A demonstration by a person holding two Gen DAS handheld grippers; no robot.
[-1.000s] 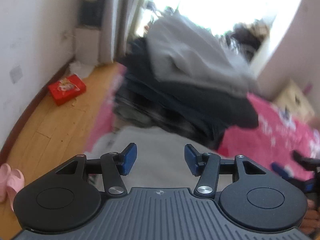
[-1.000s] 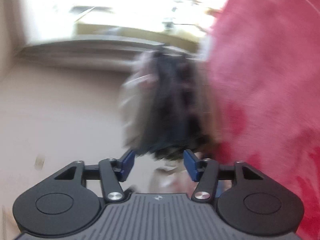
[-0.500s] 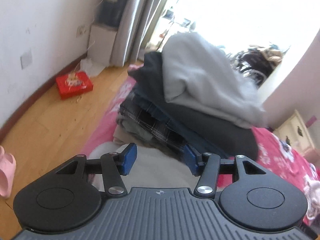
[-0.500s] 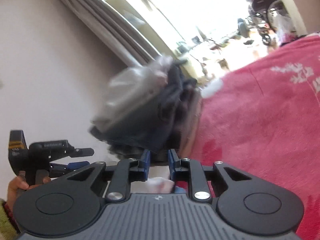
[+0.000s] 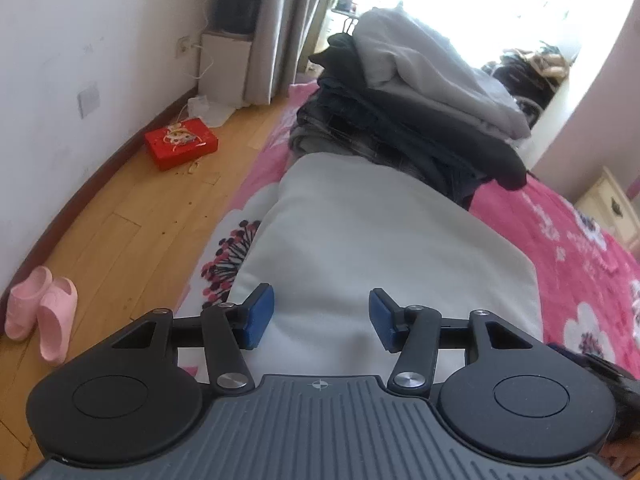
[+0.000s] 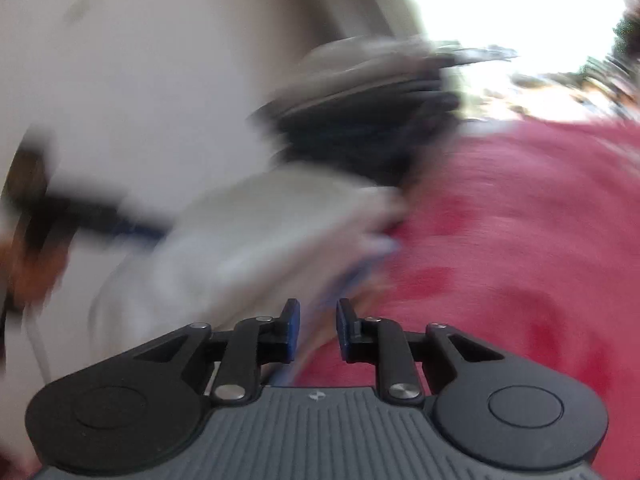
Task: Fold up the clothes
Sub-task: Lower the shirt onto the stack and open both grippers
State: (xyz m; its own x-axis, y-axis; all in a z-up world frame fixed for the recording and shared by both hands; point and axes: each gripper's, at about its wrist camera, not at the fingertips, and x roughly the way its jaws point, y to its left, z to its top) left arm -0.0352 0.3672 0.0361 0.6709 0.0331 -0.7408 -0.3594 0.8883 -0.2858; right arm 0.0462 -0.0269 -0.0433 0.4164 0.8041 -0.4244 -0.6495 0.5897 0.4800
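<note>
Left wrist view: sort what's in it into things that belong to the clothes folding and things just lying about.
Belongs to the folding:
- white garment spread on the pink floral bedspread
- stack of folded clothes, grey piece on top
- left gripper, open above the white garment

Just lying about:
- red box on the wooden floor
- pink slippers
- curtain

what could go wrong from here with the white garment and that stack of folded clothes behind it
1. The stack of folded clothes leans and touches the far end of the white garment; tugging the garment may topple it.
2. The garment lies near the bed edge, so it could slide toward the floor.
3. The right gripper view is blurred; whether it holds cloth is unclear, so a fold could slip.
</note>
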